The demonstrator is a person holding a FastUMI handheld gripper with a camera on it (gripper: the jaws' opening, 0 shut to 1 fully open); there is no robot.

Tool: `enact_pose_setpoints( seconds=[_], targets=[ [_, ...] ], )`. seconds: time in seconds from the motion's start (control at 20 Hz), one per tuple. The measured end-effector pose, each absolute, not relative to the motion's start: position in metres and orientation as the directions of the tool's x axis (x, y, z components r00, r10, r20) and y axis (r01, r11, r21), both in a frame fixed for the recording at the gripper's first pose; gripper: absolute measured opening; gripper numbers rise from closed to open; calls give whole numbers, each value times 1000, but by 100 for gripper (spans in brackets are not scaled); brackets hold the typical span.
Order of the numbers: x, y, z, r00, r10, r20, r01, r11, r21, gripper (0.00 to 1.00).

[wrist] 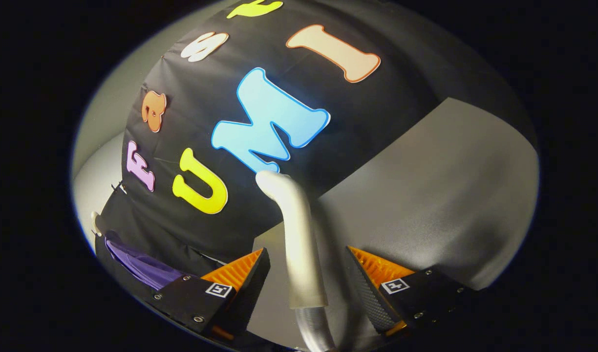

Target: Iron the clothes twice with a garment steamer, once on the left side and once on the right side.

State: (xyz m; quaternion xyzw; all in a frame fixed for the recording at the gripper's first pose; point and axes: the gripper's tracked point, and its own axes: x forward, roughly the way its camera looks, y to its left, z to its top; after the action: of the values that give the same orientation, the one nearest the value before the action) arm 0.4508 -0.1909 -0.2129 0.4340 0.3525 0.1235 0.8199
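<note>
Evidently poised to grasp, the gripper (pixel 306 274) stands open, its fingers straddling the steamer handle (pixel 299 244) without touching, purple garment (pixel 142 266) off beside them.

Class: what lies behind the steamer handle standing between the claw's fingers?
Behind the steamer handle are the grey table and black cloth wall. The open claw flanks it without pressing. The table directly behind it is covered.
</note>
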Motion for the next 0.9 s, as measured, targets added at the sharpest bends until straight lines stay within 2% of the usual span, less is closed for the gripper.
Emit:
enact_pose_setpoints(
  seconds=[0.25,0.45,0.5,0.55,0.8,0.9],
  targets=[
    [462,-173,-214,666,609,-430,117,483,868,94],
    [467,-160,-224,629,643,-437,165,439,883,74],
    [466,-156,-228,621,649,-439,174,432,885,56],
    [464,-158,-224,618,655,-435,185,416,890,45],
    [457,-160,-215,622,654,-430,211,388,897,35],
    [451,-155,-212,616,659,-431,222,380,898,35]
  ],
)
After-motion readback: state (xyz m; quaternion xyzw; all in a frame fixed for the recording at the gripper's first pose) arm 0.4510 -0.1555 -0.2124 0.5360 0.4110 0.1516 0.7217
